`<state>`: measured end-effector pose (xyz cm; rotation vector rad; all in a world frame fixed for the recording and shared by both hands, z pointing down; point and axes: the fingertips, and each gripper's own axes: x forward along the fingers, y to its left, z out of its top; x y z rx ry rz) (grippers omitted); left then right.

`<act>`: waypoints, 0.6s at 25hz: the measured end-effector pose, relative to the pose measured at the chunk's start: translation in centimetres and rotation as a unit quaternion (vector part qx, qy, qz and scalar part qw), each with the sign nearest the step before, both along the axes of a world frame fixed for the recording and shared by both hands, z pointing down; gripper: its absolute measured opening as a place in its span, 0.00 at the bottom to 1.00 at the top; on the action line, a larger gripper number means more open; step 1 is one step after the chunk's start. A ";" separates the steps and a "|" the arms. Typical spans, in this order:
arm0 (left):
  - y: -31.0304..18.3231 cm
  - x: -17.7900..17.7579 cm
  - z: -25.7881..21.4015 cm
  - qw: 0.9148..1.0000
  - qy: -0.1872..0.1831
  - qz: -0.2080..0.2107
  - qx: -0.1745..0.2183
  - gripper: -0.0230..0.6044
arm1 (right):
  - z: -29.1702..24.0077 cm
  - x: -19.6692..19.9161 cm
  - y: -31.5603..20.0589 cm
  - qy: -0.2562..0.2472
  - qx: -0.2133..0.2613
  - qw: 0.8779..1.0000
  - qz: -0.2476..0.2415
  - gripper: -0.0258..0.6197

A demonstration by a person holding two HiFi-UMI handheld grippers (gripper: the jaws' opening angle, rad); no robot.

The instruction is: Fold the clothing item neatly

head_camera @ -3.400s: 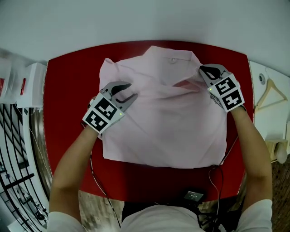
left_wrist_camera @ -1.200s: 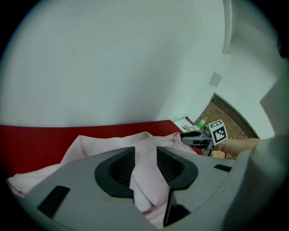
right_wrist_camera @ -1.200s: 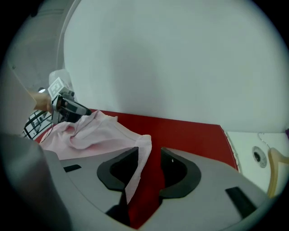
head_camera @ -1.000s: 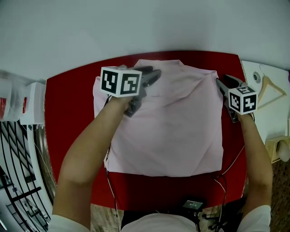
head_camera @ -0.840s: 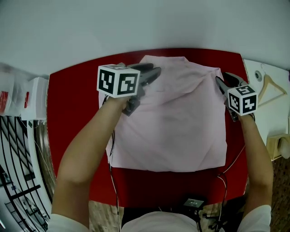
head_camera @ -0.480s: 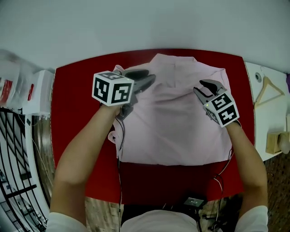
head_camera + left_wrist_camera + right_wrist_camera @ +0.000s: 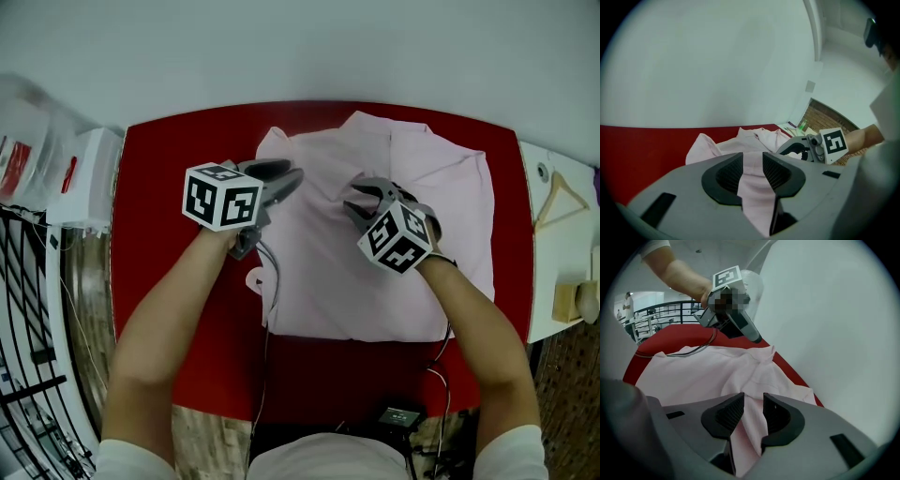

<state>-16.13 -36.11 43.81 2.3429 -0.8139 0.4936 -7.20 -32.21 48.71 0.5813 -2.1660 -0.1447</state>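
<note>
The pale pink fabric shirt (image 7: 319, 272) is one plain colour with no print or stripe, set against a glossy deep red table top (image 7: 155, 187). The grey plastic left gripper (image 7: 286, 174) and the grey plastic right gripper (image 7: 353, 195) both have black ribbed pads (image 7: 726, 176). Each carries a white cube (image 7: 222, 196) patterned with black square markers. The plain wall (image 7: 300, 47) behind is white. At the right, a light wooden clothes hanger (image 7: 562, 180) shows on a white side surface (image 7: 553, 272).

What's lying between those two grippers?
Only pink shirt fabric lies between the left gripper and the right gripper; both are clamped on it. The head view shows this.
</note>
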 end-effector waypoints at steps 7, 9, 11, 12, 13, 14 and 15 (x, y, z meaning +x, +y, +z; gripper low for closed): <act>-0.1 -2.5 2.7 1.000 -0.003 -0.012 -0.018 0.24 | 1.7 -3.2 -0.4 0.006 -0.026 1.000 -0.008 0.20; -0.1 -3.0 3.5 1.000 -0.003 -0.016 -0.026 0.24 | 2.3 -3.3 0.1 0.013 -0.040 0.999 -0.017 0.20; -0.2 -3.4 4.1 0.999 0.000 -0.018 -0.032 0.24 | 3.1 -3.2 0.5 0.027 -0.052 0.998 -0.025 0.20; -0.2 -3.5 4.3 0.999 0.001 -0.018 -0.035 0.24 | 3.4 -3.2 0.5 0.032 -0.053 0.998 -0.026 0.20; -0.2 -3.5 4.5 0.999 0.002 -0.017 -0.037 0.24 | 3.5 -3.1 0.3 0.034 -0.052 0.998 -0.023 0.20; -0.2 -3.5 4.6 0.999 0.003 -0.015 -0.038 0.24 | 3.4 -3.0 0.1 0.032 -0.050 0.998 -0.016 0.20; -0.3 -3.4 4.6 0.999 0.005 -0.013 -0.038 0.24 | 3.1 -2.9 -0.3 0.026 -0.048 0.998 -0.008 0.17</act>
